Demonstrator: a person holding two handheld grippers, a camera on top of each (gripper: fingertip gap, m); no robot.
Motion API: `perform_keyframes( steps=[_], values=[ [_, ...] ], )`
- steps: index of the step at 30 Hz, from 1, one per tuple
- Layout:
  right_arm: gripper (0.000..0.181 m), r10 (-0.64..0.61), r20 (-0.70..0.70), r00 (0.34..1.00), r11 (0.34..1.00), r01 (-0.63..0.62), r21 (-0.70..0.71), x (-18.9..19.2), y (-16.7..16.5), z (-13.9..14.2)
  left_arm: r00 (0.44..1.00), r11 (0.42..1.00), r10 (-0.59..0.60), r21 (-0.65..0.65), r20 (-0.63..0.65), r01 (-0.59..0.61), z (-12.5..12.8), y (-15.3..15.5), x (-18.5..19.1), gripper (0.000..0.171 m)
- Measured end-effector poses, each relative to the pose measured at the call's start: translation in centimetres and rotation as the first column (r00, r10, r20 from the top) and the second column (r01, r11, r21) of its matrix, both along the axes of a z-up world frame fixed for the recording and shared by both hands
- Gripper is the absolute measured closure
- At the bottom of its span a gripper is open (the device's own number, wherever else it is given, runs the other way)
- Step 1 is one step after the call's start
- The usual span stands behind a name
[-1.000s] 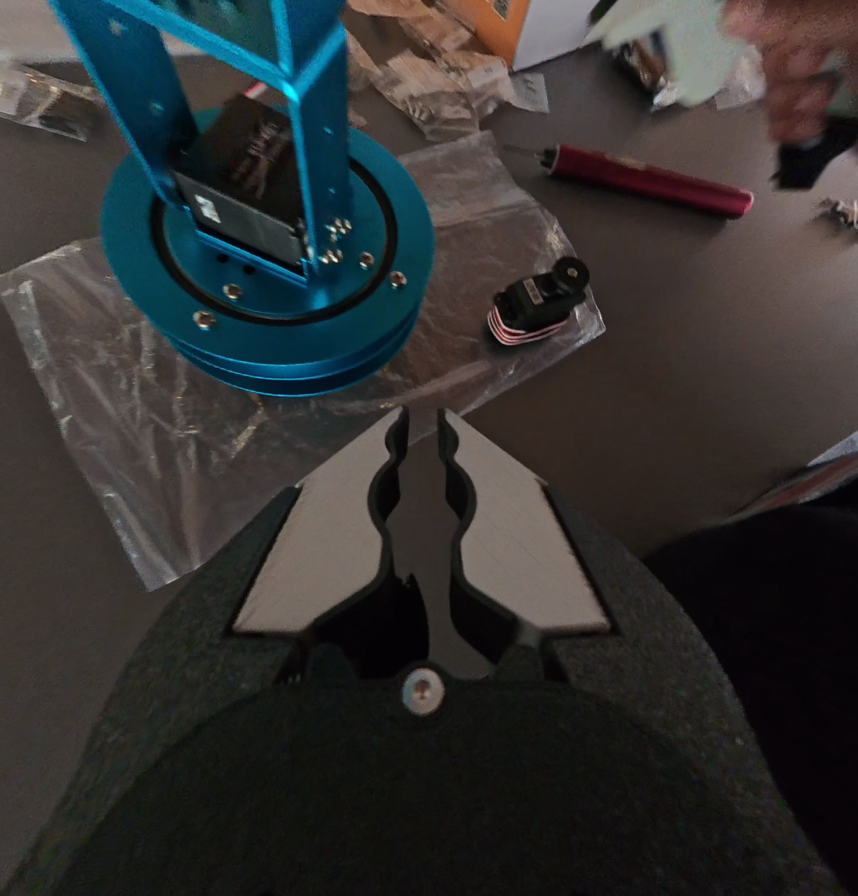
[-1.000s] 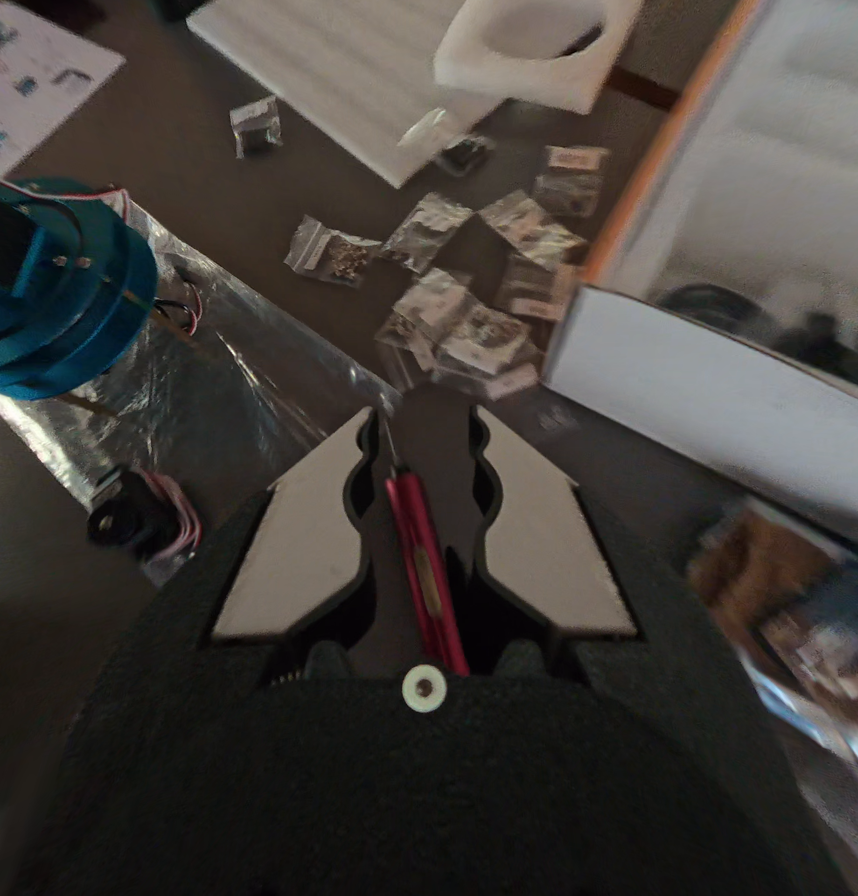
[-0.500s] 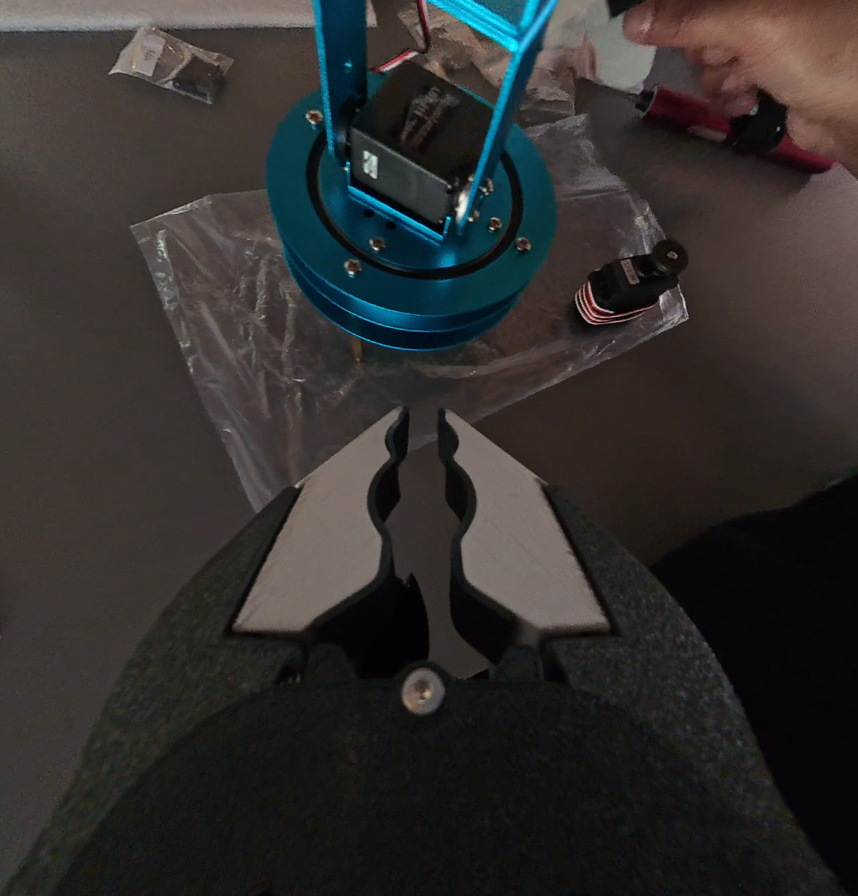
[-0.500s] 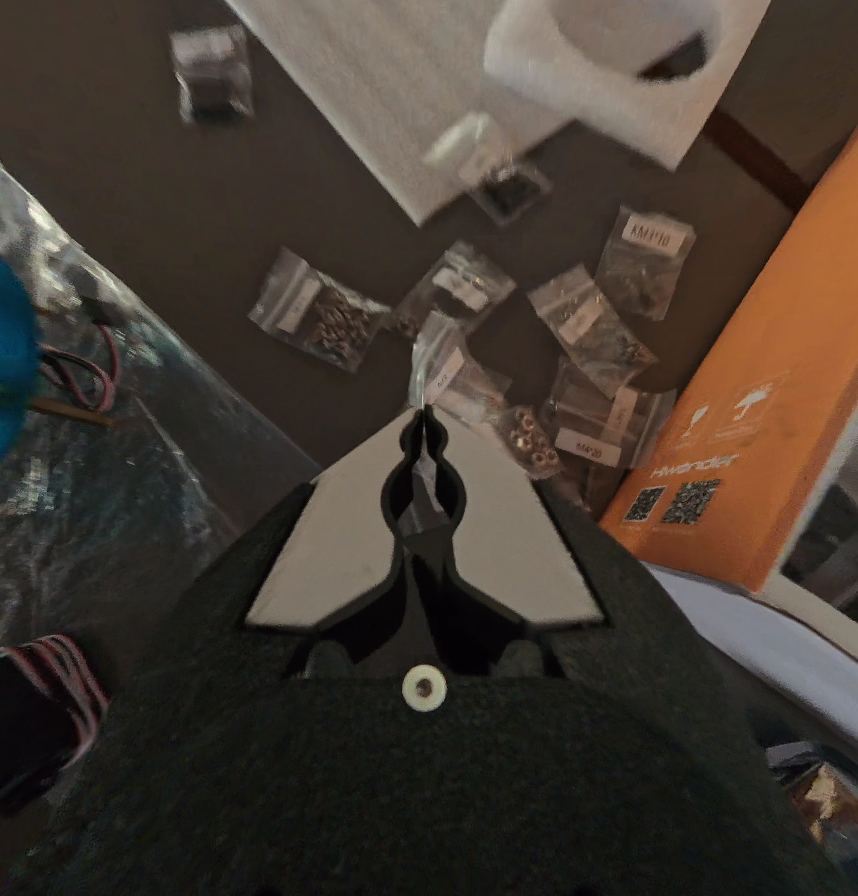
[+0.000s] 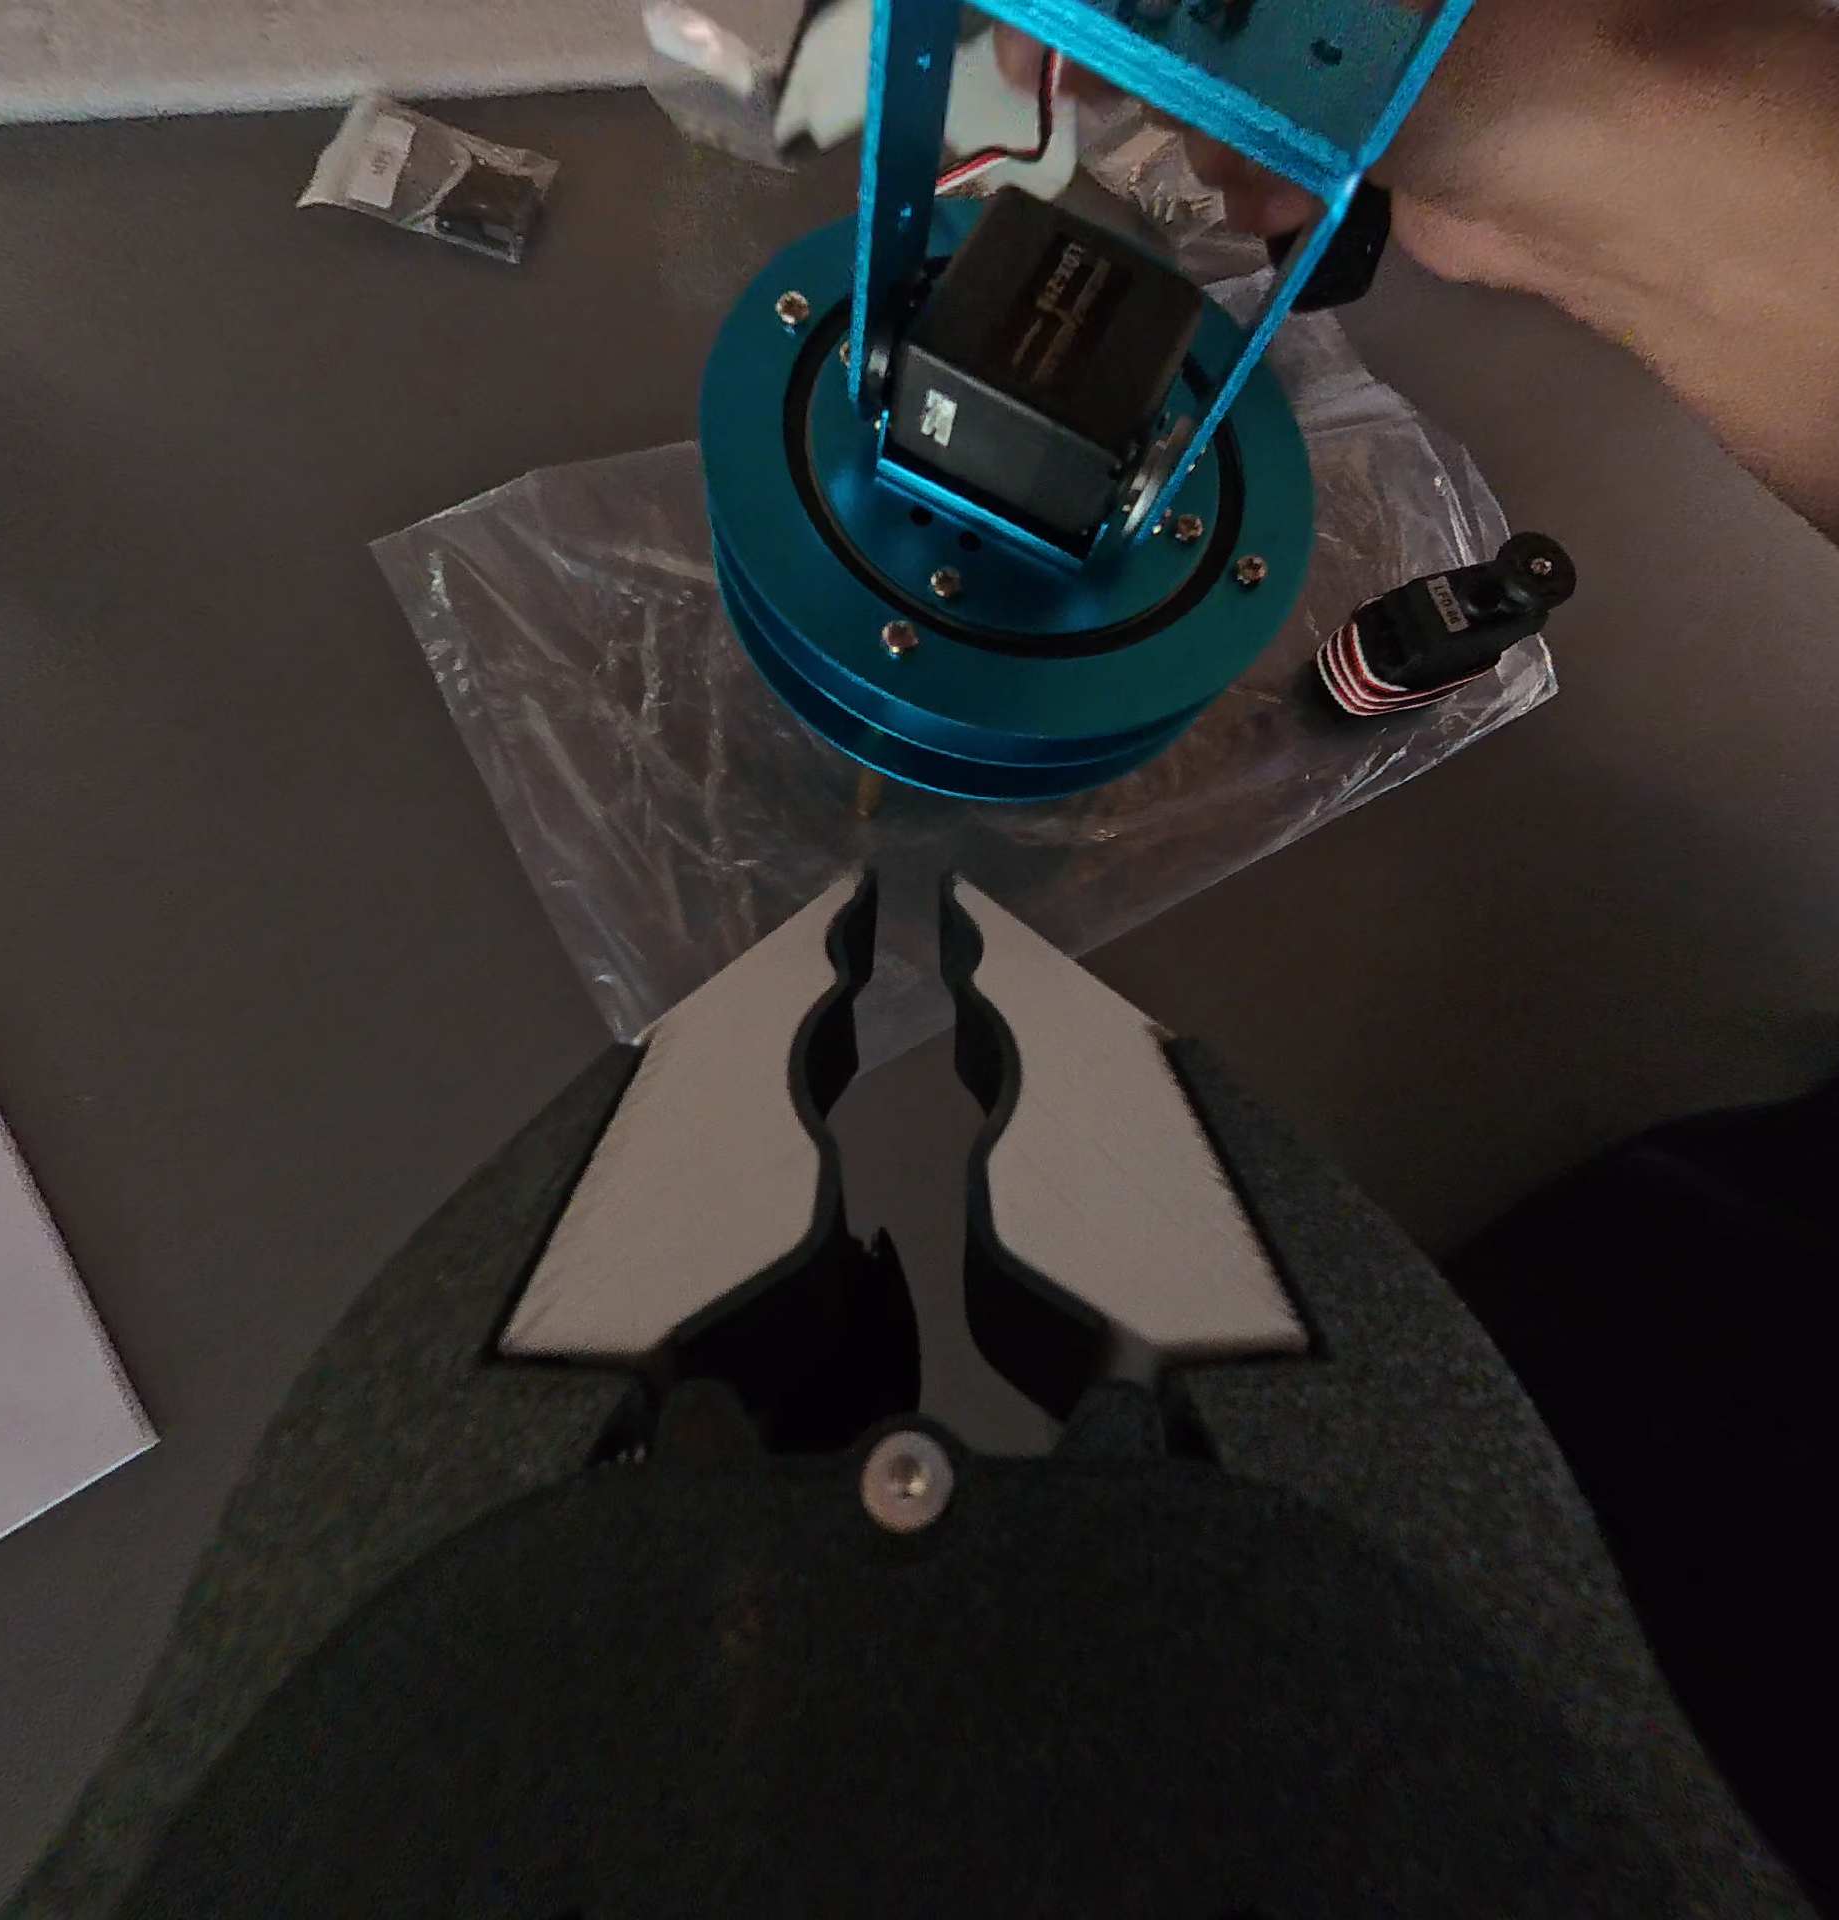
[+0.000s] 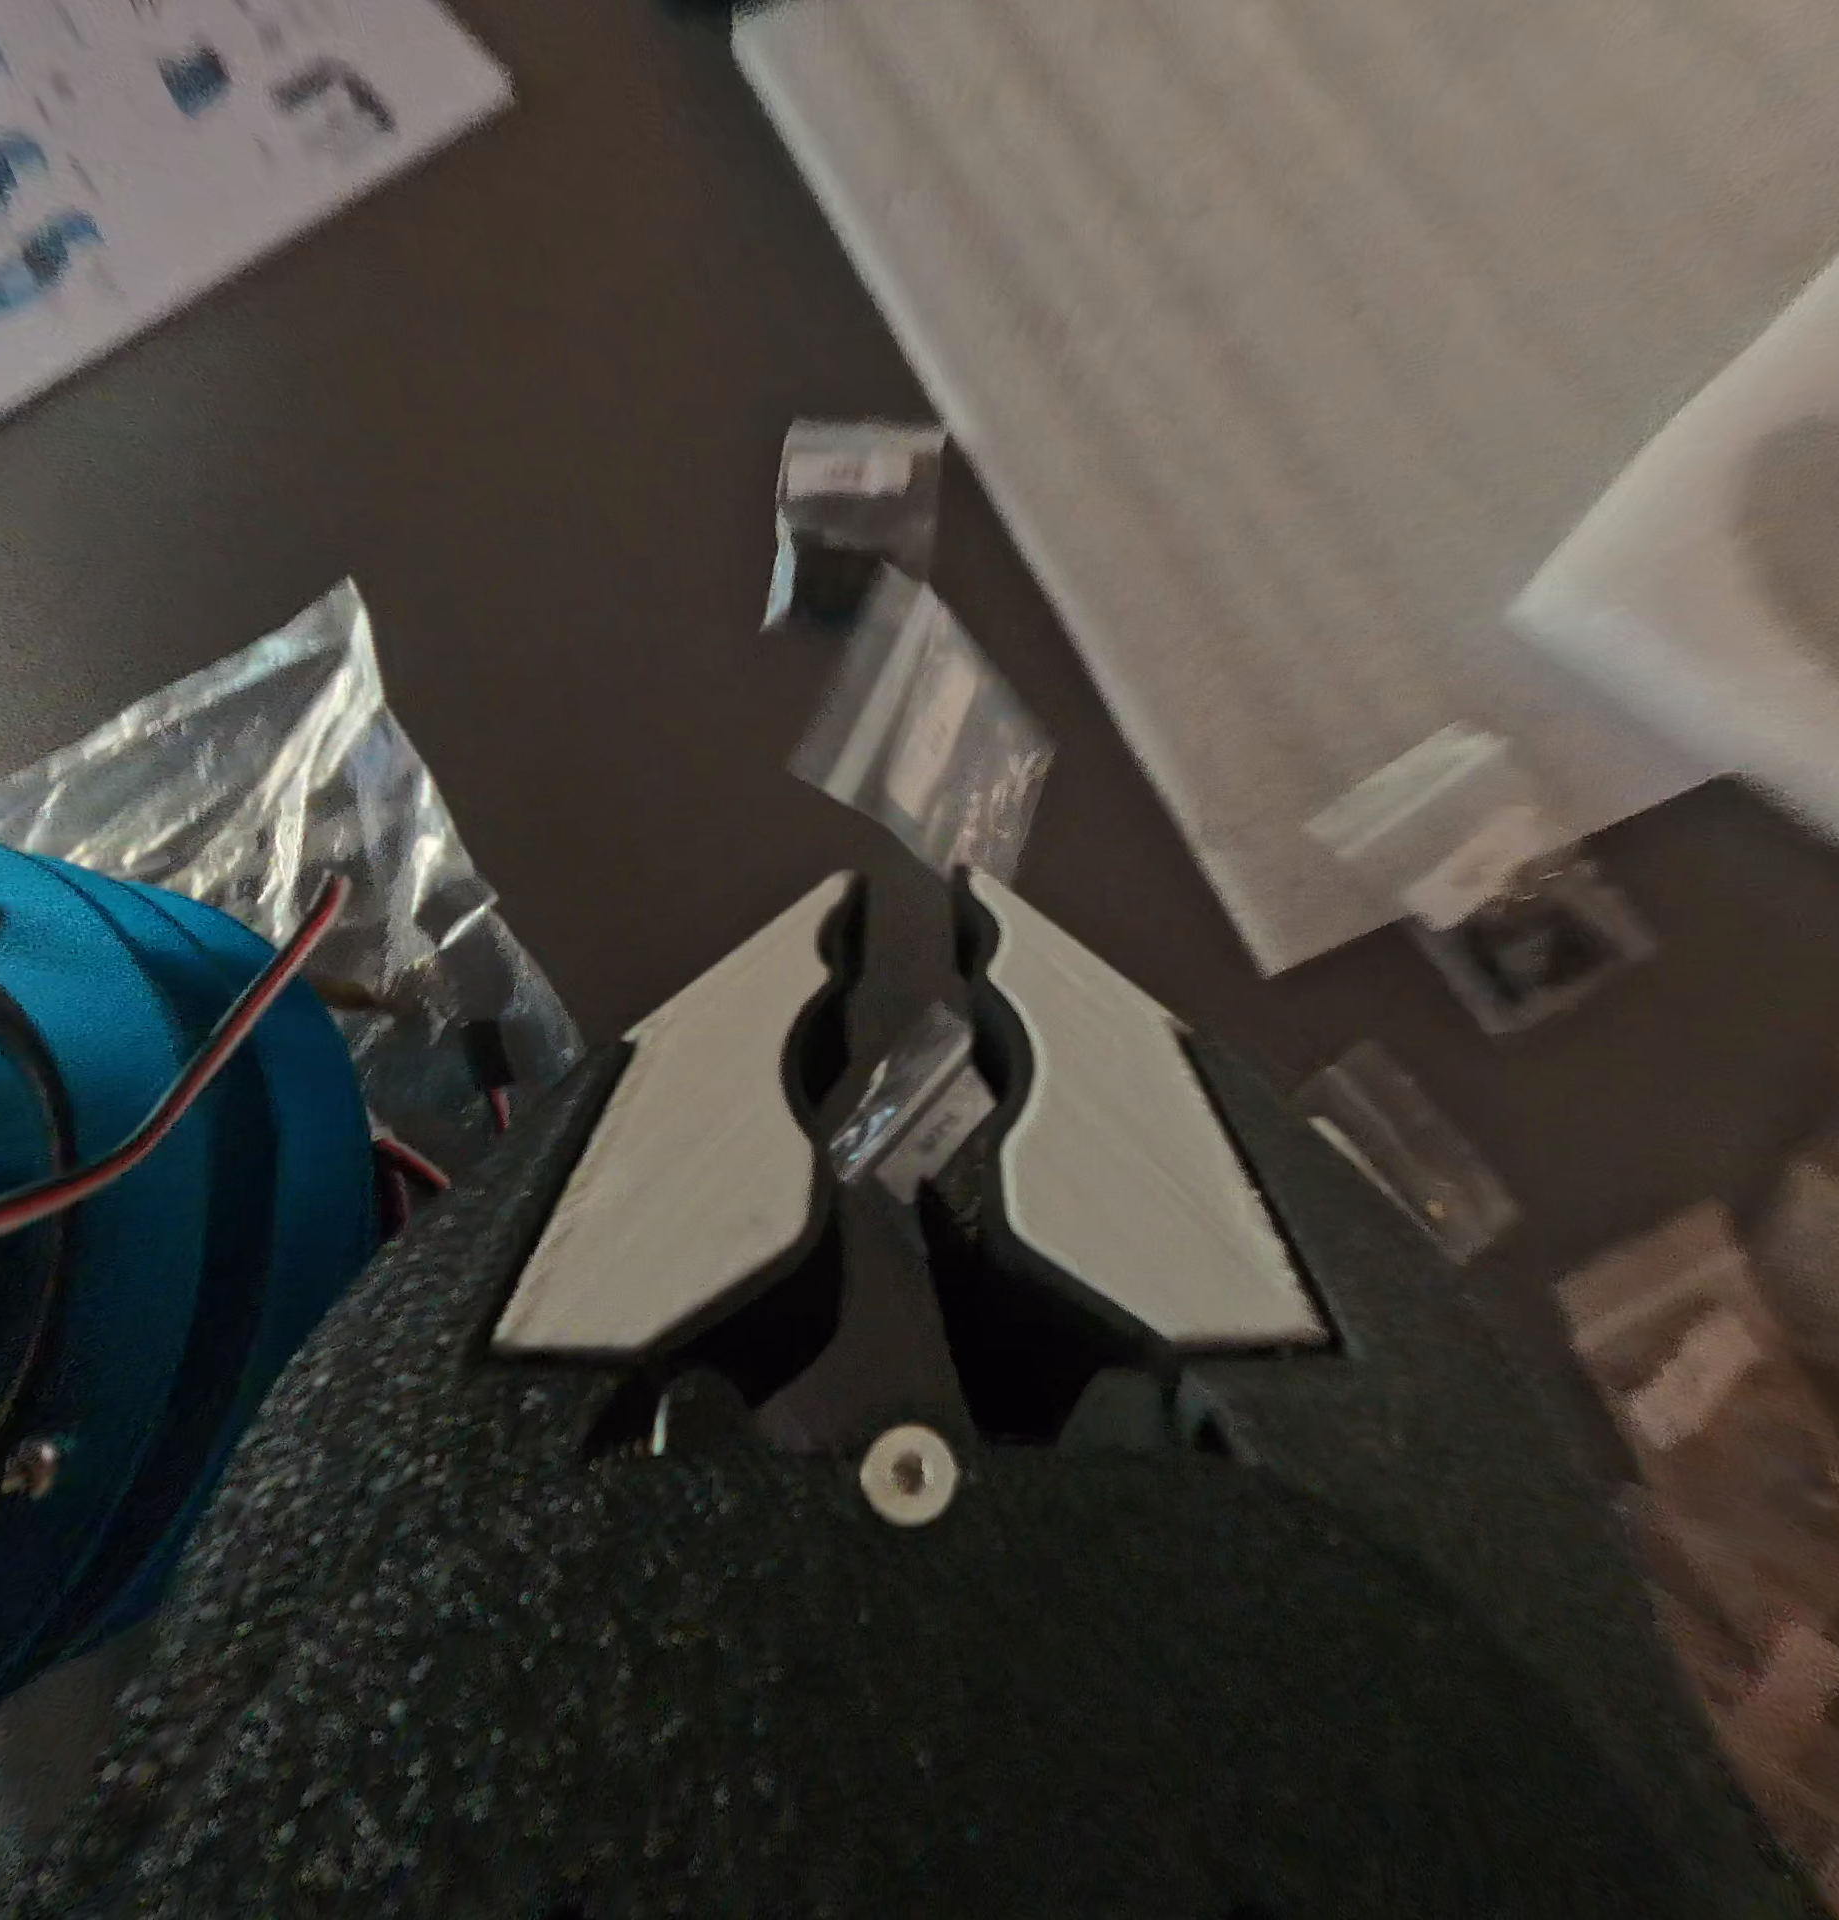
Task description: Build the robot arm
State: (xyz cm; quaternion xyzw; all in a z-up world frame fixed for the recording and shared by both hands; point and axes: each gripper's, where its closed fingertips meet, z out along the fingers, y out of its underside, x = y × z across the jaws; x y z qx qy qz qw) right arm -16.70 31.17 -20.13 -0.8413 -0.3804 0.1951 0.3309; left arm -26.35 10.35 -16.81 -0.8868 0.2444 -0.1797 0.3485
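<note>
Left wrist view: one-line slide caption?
Open left tool over plastic bag, facing blue round base with servo; small servo at right.

Both views are dim and low in contrast, the dark table (image 5: pixel 219 520) rendered muddy grey-brown; wide-angle distortion bends lines near the frame edges. The left wrist view is mostly sharp, with soft glare on the clear plastic sheet (image 5: pixel 624 707) and on the blue round base (image 5: pixel 1008 665), though the forearm (image 5: pixel 1621 260) at upper right is smeared. The right wrist view is motion-blurred throughout: the white foam slab (image 6: pixel 1258 364) and the small plastic bags (image 6: pixel 925 717) are streaked.
</note>
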Motion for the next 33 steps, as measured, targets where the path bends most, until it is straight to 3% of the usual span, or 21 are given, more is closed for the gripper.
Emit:
perform_keyframes(
  steps=[2, 8, 11, 15, 18, 20, 24, 27, 33],
  values=[
    [0.144, -0.007, -0.001, 1.0, 0.998, 0.007, -0.065, 0.0, -0.8, -0.5, 1.0, 1.0, 0.015, 0.0, -0.004, -0.015, 0.0, 0.0, -0.5, 0.161],
    [0.145, -0.06, -0.06, 0.996, 0.997, 0.057, -0.053, 3.1, -1.6, 1.2, 0.998, 0.997, 0.063, -0.044, 0.018, -0.062, -0.8, -0.2, -1.1, 0.161],
    [0.141, 0.02, -0.058, 0.998, 0.997, -0.024, -0.07, 1.2, -0.8, 0.5, 0.999, 0.998, 0.047, -0.047, 0.014, -0.047, -1.1, -0.1, -0.8, 0.161],
    [0.139, 0.12, 0.052, 0.991, 0.992, -0.118, -0.045, -0.7, 0.1, -0.2, 0.999, 0.999, 0.036, -0.027, -0.023, -0.037, -0.9, 0.0, -1.1, 0.161],
    [0.14, 0.015, 0.074, 0.997, 1.0, -0.017, 0.02, 2.3, 0.6, 1.7, 0.996, 0.996, 0.083, -0.015, -0.031, -0.084, -0.7, 0.0, -2.5, 0.161],
    [0.142, -0.086, 0.106, 0.991, 0.996, 0.082, 0.041, 6.2, -0.5, 2.3, 0.993, 0.992, 0.121, -0.03, -0.012, -0.121, -0.9, 0.0, -3.3, 0.161],
    [0.144, -0.217, 0.202, 0.955, 0.973, 0.228, -0.032, 13.4, -5.1, 0.2, 0.986, 0.985, 0.165, -0.037, -0.009, -0.166, -1.4, 0.7, -4.6, 0.161],
    [0.147, -0.279, 0.193, 0.941, 0.953, 0.296, -0.061, 15.4, -6.9, -0.7, 0.987, 0.987, 0.161, -0.027, 0.008, -0.161, -1.4, 2.2, -4.8, 0.161],
    [0.151, -0.318, 0.181, 0.931, 0.937, 0.338, -0.091, 15.9, -6.9, -2.1, 0.994, 0.994, 0.106, 0.026, -0.021, -0.106, -0.4, 4.2, -5.1, 0.161]
  ],
)
